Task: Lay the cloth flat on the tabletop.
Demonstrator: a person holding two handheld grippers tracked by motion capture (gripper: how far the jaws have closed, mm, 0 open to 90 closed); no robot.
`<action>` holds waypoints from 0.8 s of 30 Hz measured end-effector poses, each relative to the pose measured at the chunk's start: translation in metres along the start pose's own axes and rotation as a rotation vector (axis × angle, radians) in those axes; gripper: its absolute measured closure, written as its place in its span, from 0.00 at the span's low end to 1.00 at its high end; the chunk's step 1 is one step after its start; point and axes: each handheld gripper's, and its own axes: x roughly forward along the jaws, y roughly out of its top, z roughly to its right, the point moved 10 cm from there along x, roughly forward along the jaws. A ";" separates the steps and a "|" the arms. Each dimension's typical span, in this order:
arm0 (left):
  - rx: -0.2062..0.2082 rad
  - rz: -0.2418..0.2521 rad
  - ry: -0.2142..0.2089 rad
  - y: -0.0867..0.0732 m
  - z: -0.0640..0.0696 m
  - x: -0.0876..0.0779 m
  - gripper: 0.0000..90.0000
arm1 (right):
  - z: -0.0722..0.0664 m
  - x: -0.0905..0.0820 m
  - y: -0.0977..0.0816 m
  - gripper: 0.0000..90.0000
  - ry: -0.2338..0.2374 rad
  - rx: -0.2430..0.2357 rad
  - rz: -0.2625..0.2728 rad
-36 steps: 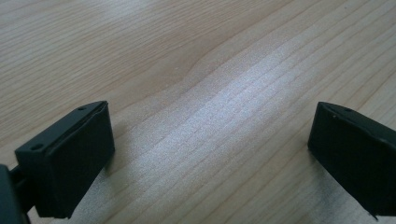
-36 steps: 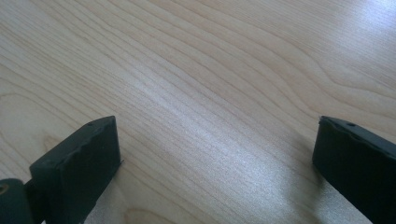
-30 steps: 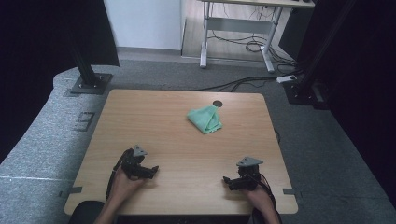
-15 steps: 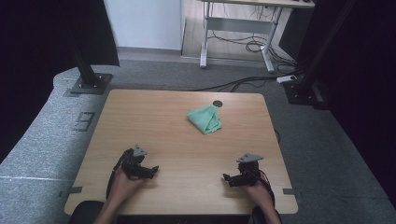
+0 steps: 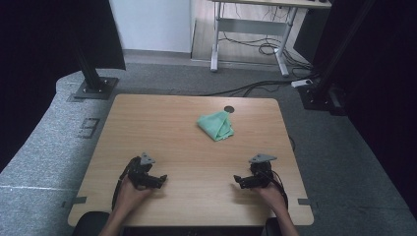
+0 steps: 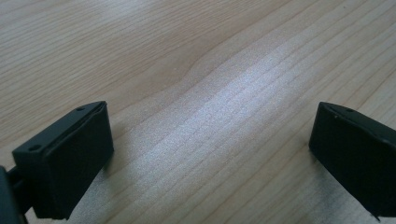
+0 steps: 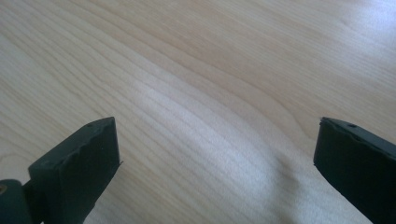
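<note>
A folded green cloth (image 5: 217,125) lies on the wooden table (image 5: 162,128), right of centre toward the far edge. My left gripper (image 5: 160,179) rests near the front left of the table, held by a hand, and points right. Its jaws stand wide apart over bare wood in the left gripper view (image 6: 210,154), with nothing between them. My right gripper (image 5: 238,180) sits near the front right, pointing left toward the other one. Its jaws are also wide apart over bare wood (image 7: 215,158). Both grippers are well short of the cloth.
A round cable hole (image 5: 229,109) lies in the tabletop just behind the cloth. Black stand bases (image 5: 93,88) sit on the grey floor beyond the table's far corners. Cables (image 5: 255,86) trail across the floor behind, near a desk frame (image 5: 246,29).
The right gripper has shifted slightly on the table; the left gripper and the cloth have stayed put.
</note>
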 end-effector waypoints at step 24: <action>0.000 0.000 0.001 0.000 0.000 0.000 0.00 | -0.007 0.027 0.044 0.00 0.029 -0.038 0.022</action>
